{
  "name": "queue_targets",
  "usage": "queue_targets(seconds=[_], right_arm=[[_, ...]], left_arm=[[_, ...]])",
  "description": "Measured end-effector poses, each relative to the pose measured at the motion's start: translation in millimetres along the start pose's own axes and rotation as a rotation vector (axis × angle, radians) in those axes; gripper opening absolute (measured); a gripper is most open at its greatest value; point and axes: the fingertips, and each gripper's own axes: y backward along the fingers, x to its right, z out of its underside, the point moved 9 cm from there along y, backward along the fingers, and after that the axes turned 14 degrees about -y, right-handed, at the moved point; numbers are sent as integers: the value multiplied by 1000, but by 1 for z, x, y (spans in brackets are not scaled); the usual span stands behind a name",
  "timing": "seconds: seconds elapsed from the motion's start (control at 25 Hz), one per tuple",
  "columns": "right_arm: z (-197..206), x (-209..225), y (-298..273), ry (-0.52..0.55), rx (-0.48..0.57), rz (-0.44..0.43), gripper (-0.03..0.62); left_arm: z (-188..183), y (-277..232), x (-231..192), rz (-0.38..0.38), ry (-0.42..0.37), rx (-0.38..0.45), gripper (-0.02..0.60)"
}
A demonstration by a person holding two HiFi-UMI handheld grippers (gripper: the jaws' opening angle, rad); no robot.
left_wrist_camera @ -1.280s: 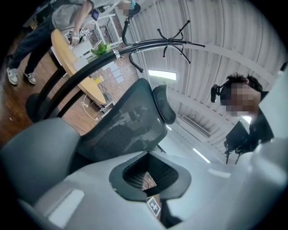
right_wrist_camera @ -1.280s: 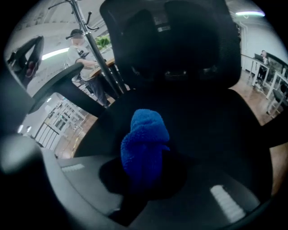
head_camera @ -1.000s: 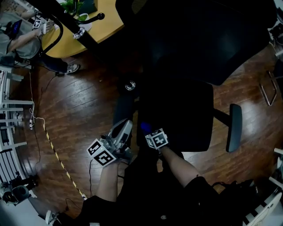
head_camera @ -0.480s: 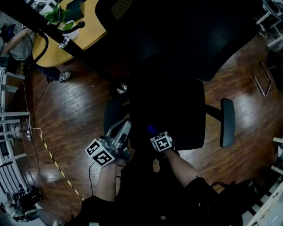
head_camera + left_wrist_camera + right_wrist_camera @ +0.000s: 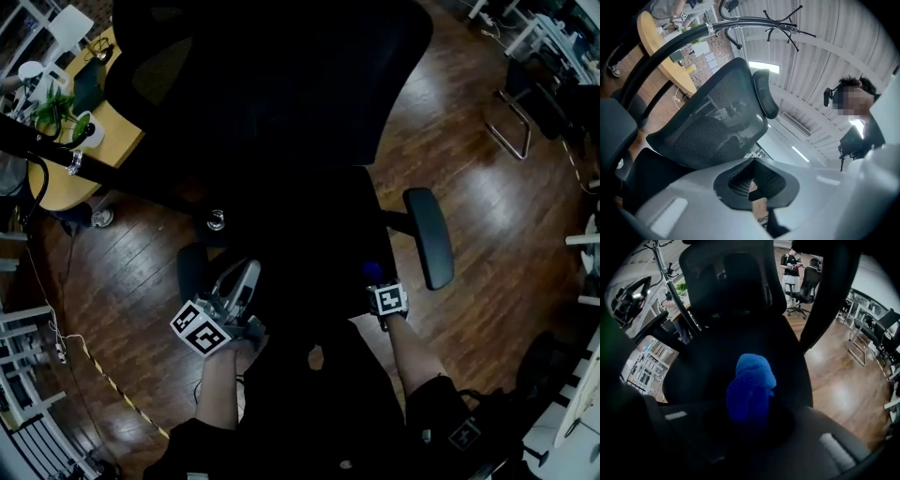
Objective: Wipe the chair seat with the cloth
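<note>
chair: black, mesh back (image 5: 272, 84) at the top of the head view, seat (image 5: 309, 234) below it, right armrest (image 5: 428, 236) sticking out to the side. stands on a dark wood floor (image 5: 487, 206).

cloth (image 5: 750, 387): blue, fluffy, bunched into a lump. sits at the seat's front right edge in the head view; the right gripper view shows it standing up in front of the seat pan. contact with the seat cannot be told, as the seat is too dark.

right gripper (image 5: 377, 281): jaws closed on the cloth, which sticks out past the tips. marker cube faces up, forearm behind it.

left gripper (image 5: 242, 277): just off the seat's front left edge, beside the left armrest, well apart from the cloth. tilted upward, so its own view takes in the chair back and the ceiling. jaws together, nothing held between them.

desk (image 5: 56, 183): round, yellow wood, far left of the head view behind the chair. carries a green plant (image 5: 58, 105) in a white pot.
</note>
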Motion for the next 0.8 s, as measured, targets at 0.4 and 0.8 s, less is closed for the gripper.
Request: queue_targets(seconds=[0.4,0.8], right_arm=[[3,-30,2,9,19,-33,35],[56,-253,-46,449,-198,-391,36]], left_arm=[[2,9,11,-45,-19,35,-6],[-25,89,7,-214,-44,185,-5]])
